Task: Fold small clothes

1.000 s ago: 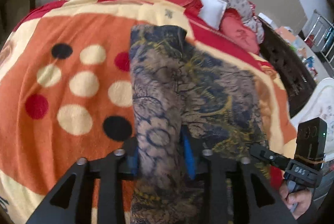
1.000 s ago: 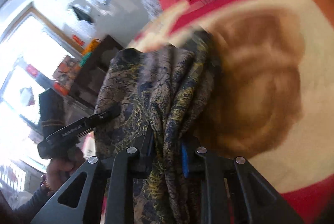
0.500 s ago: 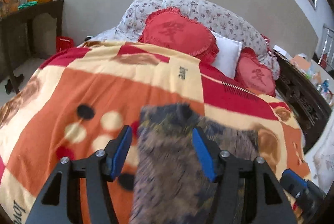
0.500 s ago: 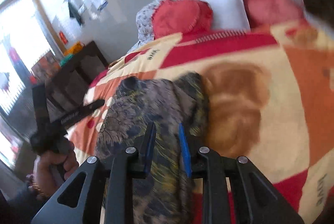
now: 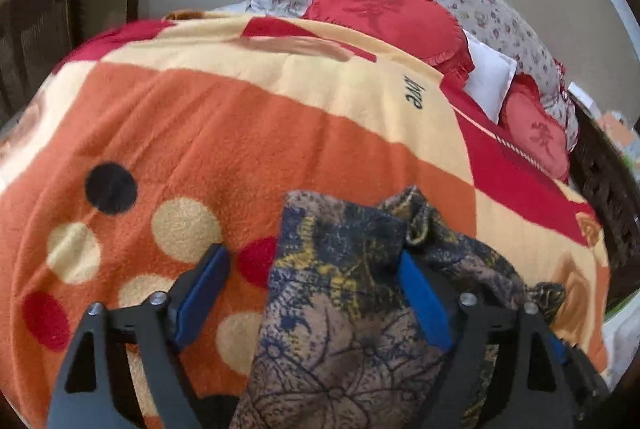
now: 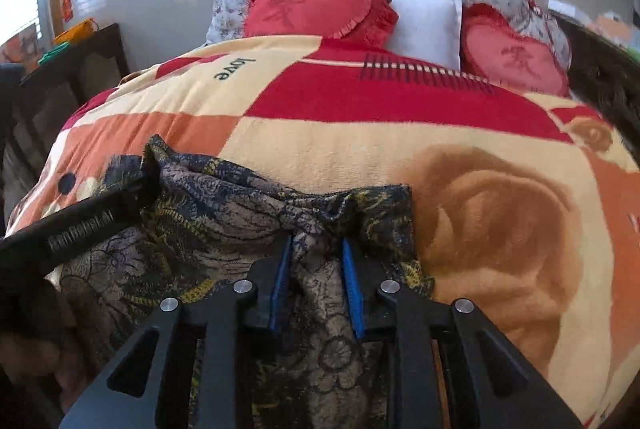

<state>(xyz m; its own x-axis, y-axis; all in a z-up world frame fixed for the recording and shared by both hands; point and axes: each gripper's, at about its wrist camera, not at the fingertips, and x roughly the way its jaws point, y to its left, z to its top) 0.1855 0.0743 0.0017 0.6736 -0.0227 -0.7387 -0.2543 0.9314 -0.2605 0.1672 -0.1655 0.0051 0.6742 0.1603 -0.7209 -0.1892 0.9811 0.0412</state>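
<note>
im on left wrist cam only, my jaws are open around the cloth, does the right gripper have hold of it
Observer: Yes. In the right wrist view the right gripper is shut on a bunched fold of the garment, near its right edge.
Operator: is the cloth flat between the two grippers
Observer: No. It is rucked into ridges that run from that pinch toward the left gripper, on the blanket.
Operator: where does my left tool sit from that side
Observer: One of its fingers lies across the garment's left part, with the tip at the far left corner.
</note>
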